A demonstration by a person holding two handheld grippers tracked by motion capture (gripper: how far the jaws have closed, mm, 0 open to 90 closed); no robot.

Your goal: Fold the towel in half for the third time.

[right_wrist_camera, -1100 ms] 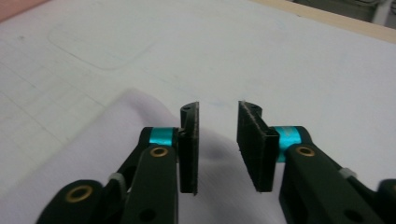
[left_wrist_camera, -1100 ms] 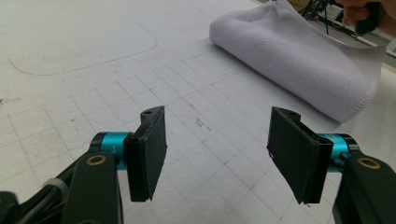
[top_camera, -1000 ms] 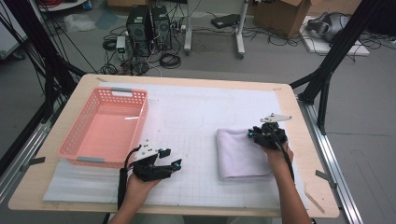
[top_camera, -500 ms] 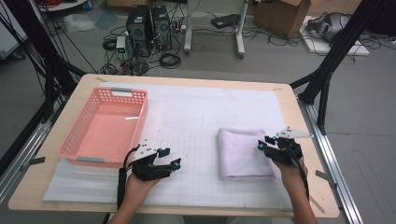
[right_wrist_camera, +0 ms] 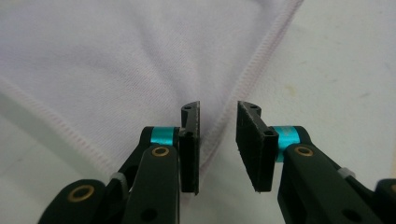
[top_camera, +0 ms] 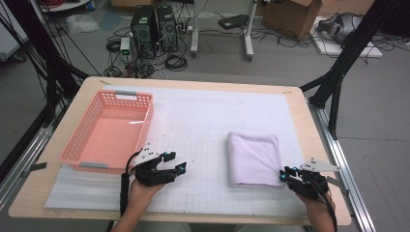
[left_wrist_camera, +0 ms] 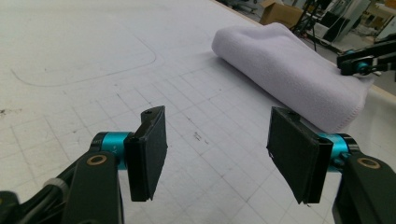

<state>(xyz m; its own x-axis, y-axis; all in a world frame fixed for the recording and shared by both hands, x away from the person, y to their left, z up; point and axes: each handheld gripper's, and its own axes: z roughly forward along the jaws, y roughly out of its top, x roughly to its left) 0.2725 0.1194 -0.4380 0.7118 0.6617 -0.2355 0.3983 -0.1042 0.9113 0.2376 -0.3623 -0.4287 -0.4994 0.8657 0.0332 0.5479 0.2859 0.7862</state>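
Folded lavender towel (top_camera: 254,158) lies flat on the white grid mat (top_camera: 203,125), at abt 4 o'clock from table centre, well apart from the pink plastic basket (top_camera: 110,133), which sits at 9 o'clock w/ its near rim just beside the L hand.

R gripper (top_camera: 289,176) sits at the towel's near-right corner, roughly 5 o'clock on the table. In the right gripper view its jaws stand a narrow gap apart, not clamped, straddling the stitched hem (right_wrist_camera: 243,79) at the corner; the left pad looks to be touching or just over the cloth edge (can't tell which). Towel fills the upper left of that view, bare mat to the right.

L gripper (top_camera: 174,166) rests low over the mat at abt 7 o'clock, near the basket's near-right corner, held from below by the L hand (top_camera: 140,193). Jaws wide apart, nothing between them, only grid lines underneath. In the left gripper view the towel (left_wrist_camera: 289,70) lies ahead at 1 o'clock, rolled fold edge toward the camera, and the R gripper (left_wrist_camera: 362,63) shows at the towel's far end, touching or just beside it.

Table (top_camera: 300,104) is light wood.
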